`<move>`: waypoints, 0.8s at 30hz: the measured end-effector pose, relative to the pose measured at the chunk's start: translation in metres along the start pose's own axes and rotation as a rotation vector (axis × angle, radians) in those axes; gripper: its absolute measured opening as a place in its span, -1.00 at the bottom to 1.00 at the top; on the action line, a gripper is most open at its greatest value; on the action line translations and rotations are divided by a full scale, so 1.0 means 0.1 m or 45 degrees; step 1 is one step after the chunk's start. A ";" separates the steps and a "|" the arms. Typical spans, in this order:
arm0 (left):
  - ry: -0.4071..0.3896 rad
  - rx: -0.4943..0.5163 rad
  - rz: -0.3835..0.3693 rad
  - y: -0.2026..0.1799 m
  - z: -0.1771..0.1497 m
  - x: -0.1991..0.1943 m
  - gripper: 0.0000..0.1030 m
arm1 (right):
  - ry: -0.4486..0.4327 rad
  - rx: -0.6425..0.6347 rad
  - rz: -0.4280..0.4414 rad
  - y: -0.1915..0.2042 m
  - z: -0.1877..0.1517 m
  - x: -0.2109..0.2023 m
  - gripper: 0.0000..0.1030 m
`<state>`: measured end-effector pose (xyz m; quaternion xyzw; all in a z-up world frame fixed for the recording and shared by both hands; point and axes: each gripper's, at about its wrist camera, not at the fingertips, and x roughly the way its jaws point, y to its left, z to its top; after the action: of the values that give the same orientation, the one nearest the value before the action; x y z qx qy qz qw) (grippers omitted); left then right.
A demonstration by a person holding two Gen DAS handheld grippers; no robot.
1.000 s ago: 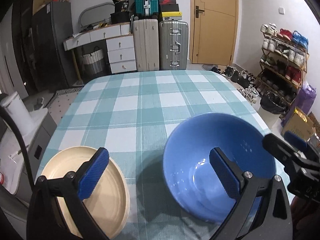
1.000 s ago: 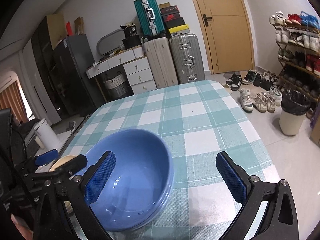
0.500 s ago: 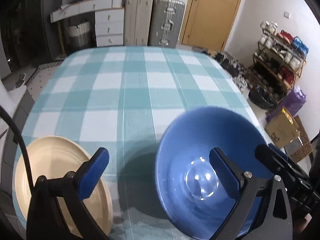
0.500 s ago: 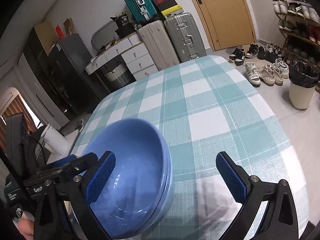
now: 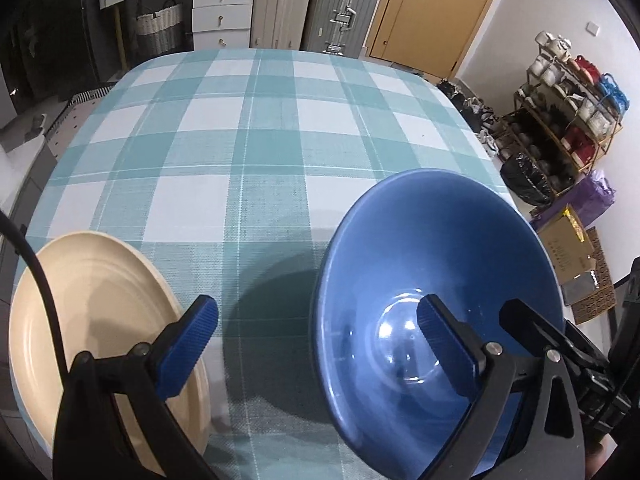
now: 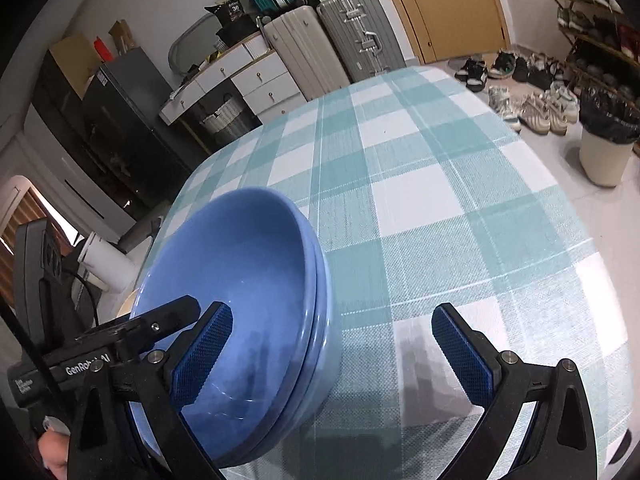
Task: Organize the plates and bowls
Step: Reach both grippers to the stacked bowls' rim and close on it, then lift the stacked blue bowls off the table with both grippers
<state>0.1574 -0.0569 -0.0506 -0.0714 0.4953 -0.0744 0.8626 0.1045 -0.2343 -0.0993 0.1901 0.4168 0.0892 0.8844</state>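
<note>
Bowls [image 6: 240, 280] in blue appear already nested, two rims showing one inside the other in the right wrist view, and they rest on the checked tablecloth [image 5: 260, 140] with the right gripper's [image 6: 332, 354] left pad over the basin and its right pad well clear, jaws wide open and gripping nothing. The left gripper [image 5: 316, 340] is likewise spread wide and empty, its right pad above the bowls [image 5: 436, 292] and its left pad over the cream plate [image 5: 92, 308]. I judge the bowls stacked, while the plate still needs its place
</note>
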 end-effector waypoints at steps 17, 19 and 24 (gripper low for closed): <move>0.028 0.056 0.103 -0.07 -0.03 0.16 0.39 | 0.116 0.082 0.041 -0.02 -0.01 0.18 0.39; 0.030 0.055 0.119 -0.07 -0.03 0.18 0.37 | 0.136 0.114 0.053 -0.03 -0.01 0.22 0.39; 0.062 0.081 0.116 -0.12 -0.05 0.24 0.05 | 0.143 0.121 0.054 0.01 -0.02 0.24 0.16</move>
<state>0.1640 -0.0732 -0.0710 -0.0195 0.5165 -0.0525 0.8545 0.1184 -0.2257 -0.1170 0.2355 0.4655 0.0985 0.8474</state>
